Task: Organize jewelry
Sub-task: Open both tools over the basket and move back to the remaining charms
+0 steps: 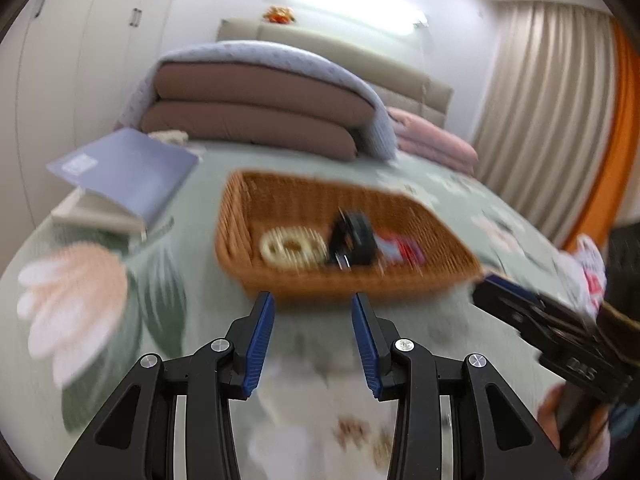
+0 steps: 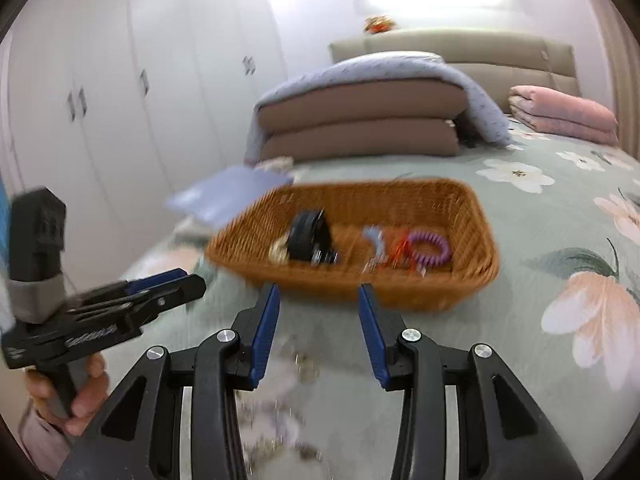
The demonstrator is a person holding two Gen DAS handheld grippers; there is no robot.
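A brown wicker basket (image 1: pixel 432 236) (image 2: pixel 476 216) stands on the flowered bedspread. In it lie a white bead bracelet (image 1: pixel 294 246), a black watch-like item (image 1: pixel 354 236) (image 2: pixel 310 236), a purple coil bracelet (image 2: pixel 430 248) and small red and light blue pieces (image 2: pixel 384 250). My left gripper (image 1: pixel 314 300) is open and empty, just in front of the basket's near rim. My right gripper (image 2: pixel 319 290) is open and empty, also just in front of the near rim. Each gripper shows in the other's view, the right (image 1: pixel 492 284) and the left (image 2: pixel 188 278).
A blue booklet on a white box (image 1: pixel 128 176) (image 2: pixel 228 196) lies left of the basket. Folded brown and blue quilts (image 1: pixel 256 108) (image 2: pixel 360 120) and a pink blanket (image 2: pixel 564 114) lie behind it. White wardrobe doors (image 2: pixel 140 80) stand at left.
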